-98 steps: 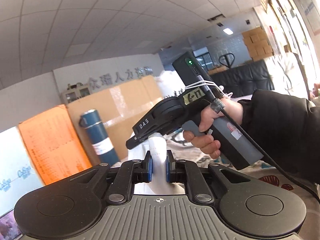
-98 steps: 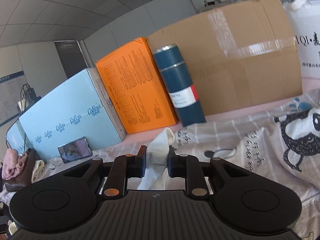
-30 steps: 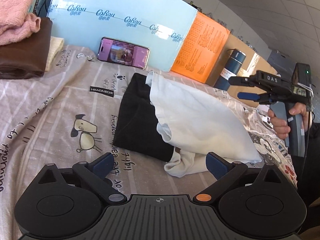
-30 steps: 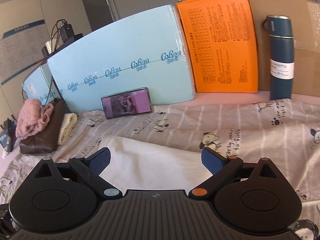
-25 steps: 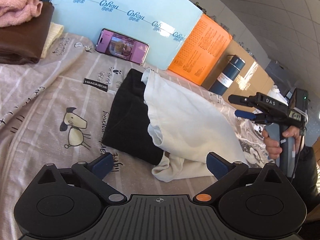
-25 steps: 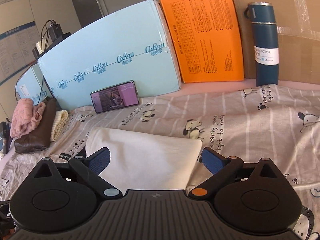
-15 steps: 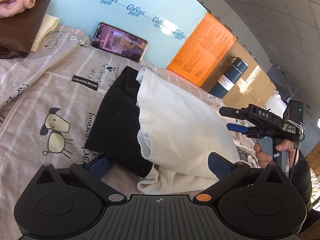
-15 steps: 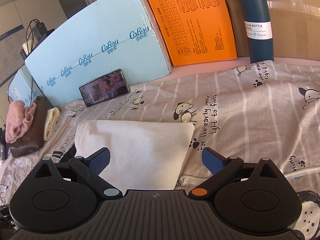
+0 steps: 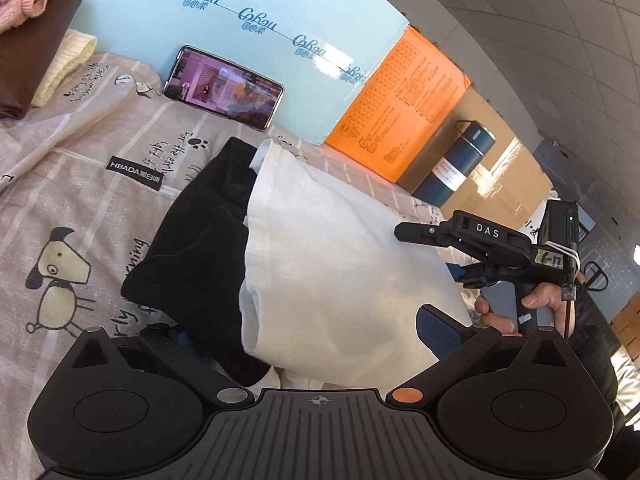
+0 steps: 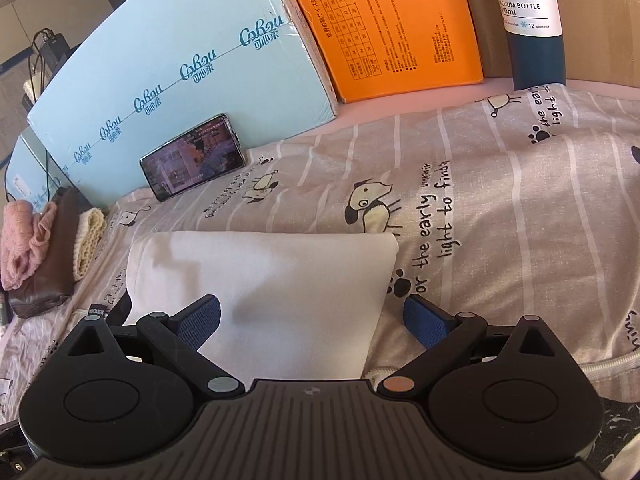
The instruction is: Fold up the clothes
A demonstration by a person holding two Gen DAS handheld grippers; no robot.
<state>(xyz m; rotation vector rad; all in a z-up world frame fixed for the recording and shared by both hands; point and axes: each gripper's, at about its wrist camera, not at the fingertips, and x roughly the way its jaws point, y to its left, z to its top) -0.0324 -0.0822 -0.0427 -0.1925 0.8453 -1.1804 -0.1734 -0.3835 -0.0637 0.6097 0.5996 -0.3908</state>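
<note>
Through the left wrist camera, we saw our left gripper [image 9: 308, 330] spread wide with nothing between its blue pads, hovering low over the near end of the clothes. Just ahead of it lay the white garment [image 9: 336, 256], folded into a broad panel that ran away from the fingers and to the right. It partly covered a black garment [image 9: 192, 248] lying ahead and to the left on the printed bedsheet [image 9: 80, 184]. Farther ahead a phone [image 9: 224, 87] leaned against a light blue box [image 9: 248, 20]. Off to the right, the right gripper [image 9: 436, 236] hung above the white fabric's far edge, held by a hand [image 9: 520, 312].

In the right wrist view, we had the right gripper [image 10: 312, 320] equally wide apart and empty. The white garment [image 10: 272, 280] sat directly ahead, between and beyond the pads, its right edge falling just inside the right fingertip. Beyond stood an orange box [image 10: 400, 28] and a blue bottle [image 10: 532, 40], to the right.
</note>
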